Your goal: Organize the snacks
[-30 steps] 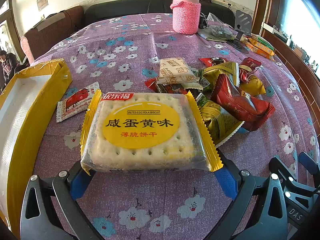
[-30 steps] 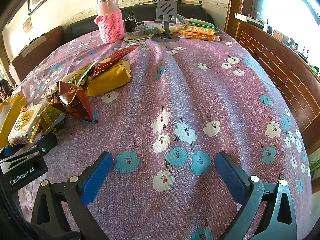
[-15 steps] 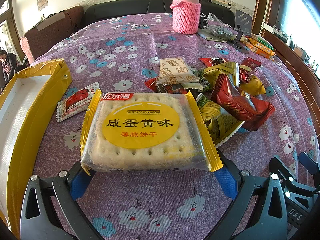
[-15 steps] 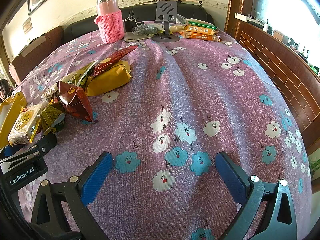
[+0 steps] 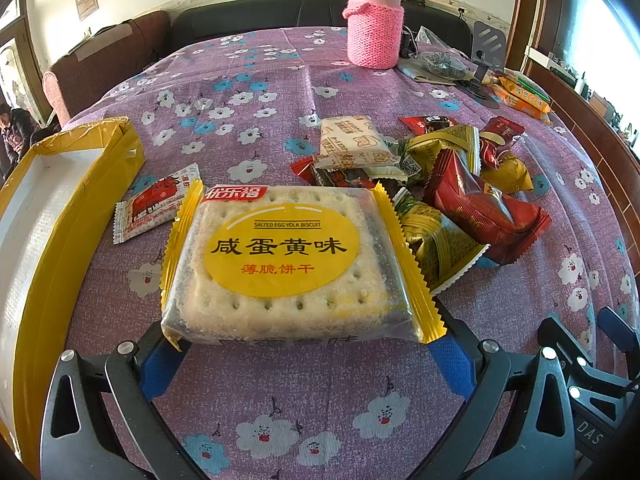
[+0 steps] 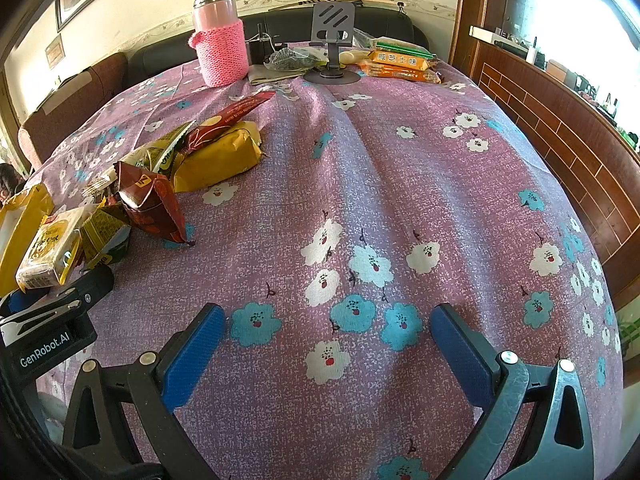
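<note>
The left claw grips a salted egg yolk biscuit pack, clear wrap with yellow crimped ends, above the desk between a yellow box left and a snack pile right. The right claw gapes, holding nothing.

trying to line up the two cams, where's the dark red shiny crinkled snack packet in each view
Left wrist: the dark red shiny crinkled snack packet lies right of centre, at the pile's right edge.
Right wrist: the same packet sits at the left, nearest the bare cloth.
Shared landmark: the pink flask in a knitted sleeve at the table's far end.
</note>
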### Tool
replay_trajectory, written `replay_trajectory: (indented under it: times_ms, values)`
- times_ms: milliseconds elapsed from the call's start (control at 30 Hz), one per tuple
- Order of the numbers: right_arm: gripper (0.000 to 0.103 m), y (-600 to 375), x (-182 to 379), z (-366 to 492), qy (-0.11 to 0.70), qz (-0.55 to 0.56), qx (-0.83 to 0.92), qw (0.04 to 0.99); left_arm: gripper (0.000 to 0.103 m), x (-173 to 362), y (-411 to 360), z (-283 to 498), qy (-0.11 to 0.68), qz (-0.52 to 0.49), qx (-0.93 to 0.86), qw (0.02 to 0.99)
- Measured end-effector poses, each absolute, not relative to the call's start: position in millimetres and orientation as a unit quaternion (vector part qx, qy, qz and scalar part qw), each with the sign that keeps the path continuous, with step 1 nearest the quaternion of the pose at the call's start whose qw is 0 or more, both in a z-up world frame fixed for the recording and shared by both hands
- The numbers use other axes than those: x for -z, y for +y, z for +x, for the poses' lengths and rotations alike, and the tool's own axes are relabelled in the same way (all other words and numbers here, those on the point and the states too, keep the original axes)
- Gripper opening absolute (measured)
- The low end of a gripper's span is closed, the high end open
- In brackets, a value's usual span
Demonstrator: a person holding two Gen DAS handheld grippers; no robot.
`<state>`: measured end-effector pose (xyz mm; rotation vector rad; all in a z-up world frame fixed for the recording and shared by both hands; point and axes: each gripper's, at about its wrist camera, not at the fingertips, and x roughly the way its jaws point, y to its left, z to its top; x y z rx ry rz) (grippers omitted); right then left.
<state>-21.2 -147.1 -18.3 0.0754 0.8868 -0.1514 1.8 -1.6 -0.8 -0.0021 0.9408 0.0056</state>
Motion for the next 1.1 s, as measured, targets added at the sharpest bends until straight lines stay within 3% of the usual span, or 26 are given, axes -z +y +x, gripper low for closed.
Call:
replay_trajectory:
  times_ms: [867,933,1100]
  values:
    - [0.103,-147,18,-21,0.429,0.037,0.073,0.9,0.103,-4,-3,-8,0.5,0.016,0.06,0.864]
    - [0.103,-147,18,-21,0.429,0.037,0.073,0.9,0.096,-12,6,-18,0.507,-0.021,0.09,0.857]
    - [0.103,-146,18,-20,0.429,0.038,0.073,0.9,0.095,-52,33,-58,0.447,-0.072,0.138,0.881]
